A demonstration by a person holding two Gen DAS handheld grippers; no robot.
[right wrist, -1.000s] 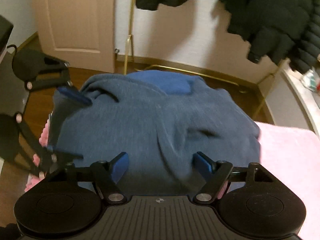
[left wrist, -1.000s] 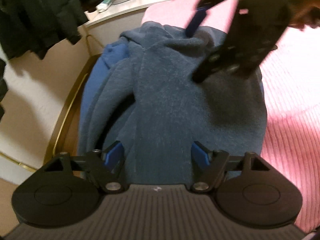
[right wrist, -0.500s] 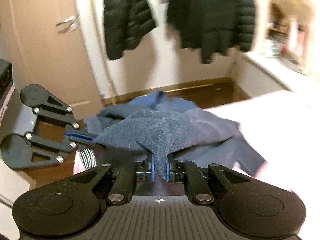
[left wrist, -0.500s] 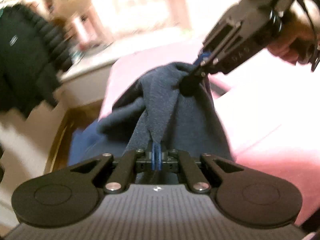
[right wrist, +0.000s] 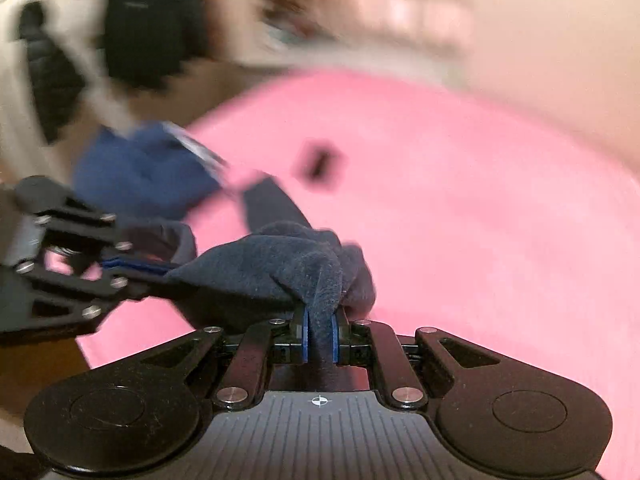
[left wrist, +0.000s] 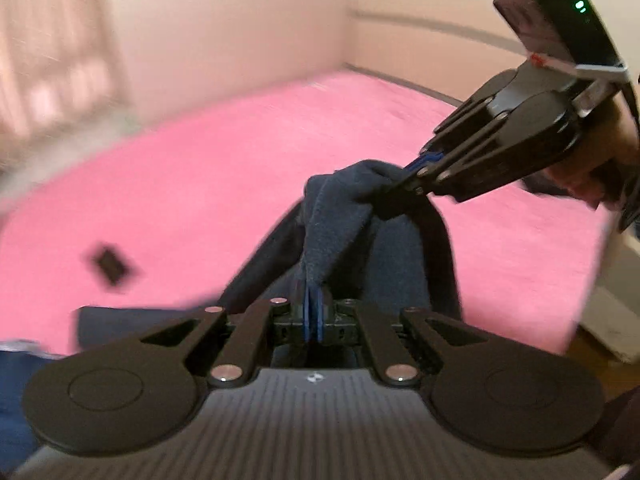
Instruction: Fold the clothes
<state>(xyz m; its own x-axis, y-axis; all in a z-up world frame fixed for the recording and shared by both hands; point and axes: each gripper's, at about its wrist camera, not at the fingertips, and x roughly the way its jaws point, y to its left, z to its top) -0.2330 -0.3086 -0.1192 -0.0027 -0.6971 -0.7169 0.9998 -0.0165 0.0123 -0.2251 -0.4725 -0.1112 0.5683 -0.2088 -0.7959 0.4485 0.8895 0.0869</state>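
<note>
A dark navy fleece garment (left wrist: 336, 216) hangs stretched between both grippers above the pink bed (left wrist: 200, 168). My left gripper (left wrist: 314, 316) is shut on one pinch of its edge. My right gripper (right wrist: 320, 332) is shut on a thicker fold of the same fleece (right wrist: 272, 264). In the left wrist view the right gripper (left wrist: 424, 164) comes in from the upper right, held by a hand (left wrist: 592, 176). In the right wrist view the left gripper (right wrist: 120, 266) sits at the left, gripping the cloth. The lower part of the garment trails below, hidden behind the grippers.
A brighter blue garment (right wrist: 144, 172) lies bunched at the bed's left edge. A small dark object (left wrist: 110, 268), also (right wrist: 320, 162), rests on the pink cover. Black jackets (right wrist: 152, 28) hang on the wall at the left. The bed's side and wooden floor (left wrist: 592, 356) show at right.
Both grippers shut on the fleece, lifted it off the pile by the coat rack and swung it over the pink bed. Both views have turned from the wall and floor toward the bed.
</note>
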